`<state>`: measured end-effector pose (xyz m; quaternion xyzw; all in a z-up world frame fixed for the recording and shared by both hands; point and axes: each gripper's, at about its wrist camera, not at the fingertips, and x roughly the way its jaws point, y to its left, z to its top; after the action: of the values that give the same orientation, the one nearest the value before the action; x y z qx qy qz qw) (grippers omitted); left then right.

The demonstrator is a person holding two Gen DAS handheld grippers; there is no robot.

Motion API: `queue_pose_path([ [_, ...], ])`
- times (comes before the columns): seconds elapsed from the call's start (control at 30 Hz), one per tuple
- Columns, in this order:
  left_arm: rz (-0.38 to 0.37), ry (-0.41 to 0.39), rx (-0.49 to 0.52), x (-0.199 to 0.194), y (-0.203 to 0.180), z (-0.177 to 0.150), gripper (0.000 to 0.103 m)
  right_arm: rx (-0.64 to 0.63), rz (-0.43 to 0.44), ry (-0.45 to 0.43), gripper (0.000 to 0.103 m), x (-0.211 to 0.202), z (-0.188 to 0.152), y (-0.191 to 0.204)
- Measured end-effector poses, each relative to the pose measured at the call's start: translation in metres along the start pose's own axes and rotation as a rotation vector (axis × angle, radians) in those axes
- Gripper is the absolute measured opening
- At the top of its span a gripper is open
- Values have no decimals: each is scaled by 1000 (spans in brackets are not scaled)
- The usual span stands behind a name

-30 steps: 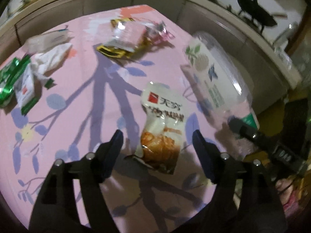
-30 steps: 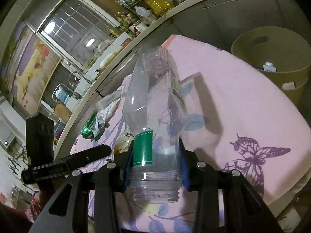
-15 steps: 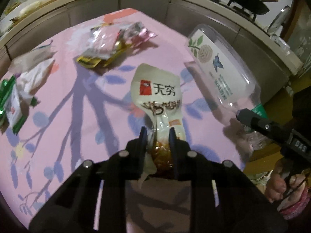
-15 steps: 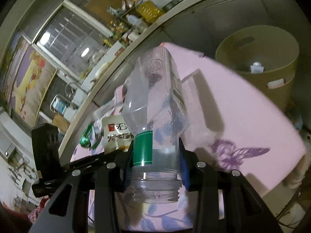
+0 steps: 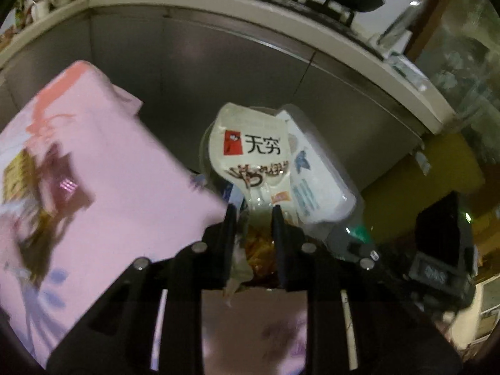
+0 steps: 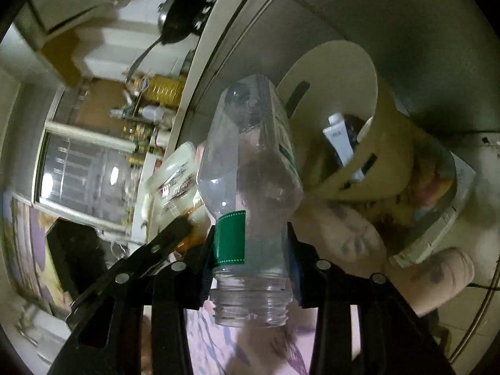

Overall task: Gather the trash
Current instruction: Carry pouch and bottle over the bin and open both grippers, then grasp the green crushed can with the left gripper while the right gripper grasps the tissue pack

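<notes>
Clear ribbed plastic bottle (image 6: 250, 168), glossy crinkled pouch (image 5: 253, 153)

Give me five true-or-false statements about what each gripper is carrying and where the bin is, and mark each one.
1. The left gripper is clamped on a white snack packet. True.
2. The right gripper holds a metal can. False: it grips a clear plastic bottle near its neck.
3. The bottle has its cap on. False: the threaded mouth is open, with no cap.
4. A round beige bin with items already inside shows beyond the bottle in the right wrist view. True.
5. The snack packet lies flat on the pink tablecloth. False: it is lifted off, held past the table's edge.
</notes>
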<state>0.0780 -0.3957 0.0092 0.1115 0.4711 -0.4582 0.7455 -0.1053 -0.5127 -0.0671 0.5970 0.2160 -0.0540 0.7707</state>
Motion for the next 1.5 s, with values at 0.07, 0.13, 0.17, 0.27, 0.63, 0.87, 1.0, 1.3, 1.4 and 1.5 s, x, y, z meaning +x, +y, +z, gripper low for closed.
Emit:
queue_pose_path([
  [0.07, -19, 47, -15, 31, 2, 23, 23, 69, -1, -26, 39, 4, 12, -7],
  [0.13, -10, 90, -55, 53, 8, 36, 31, 92, -24, -45, 47, 10, 23, -7],
  [0.17, -17, 121, -97, 66, 14, 41, 40, 98, -35, -56, 51, 12, 27, -8],
  [0.27, -45, 158, -196, 82, 28, 44, 48, 82, -28, -80, 63, 15, 33, -6],
  [0.63, 33, -158, -105, -36, 49, -8, 48, -238, -84, -243, 64, -8, -7, 38],
  [0.87, 163, -262, -193, -125, 120, -110, 48, -512, -63, -113, 61, 37, -71, 97],
  [1.0, 246, -277, -304, -170, 170, -167, 48, -629, -14, 29, 52, 70, -112, 128],
  [1.3, 396, -405, -650, -274, 301, -253, 58, -730, 93, 388, 50, 170, -188, 208],
  [1.4, 343, -452, -786, -287, 344, -264, 68, -672, 94, 510, 51, 219, -195, 233],
  [1.5, 263, -470, -872, -283, 378, -262, 72, -554, 69, 606, 52, 269, -190, 246],
])
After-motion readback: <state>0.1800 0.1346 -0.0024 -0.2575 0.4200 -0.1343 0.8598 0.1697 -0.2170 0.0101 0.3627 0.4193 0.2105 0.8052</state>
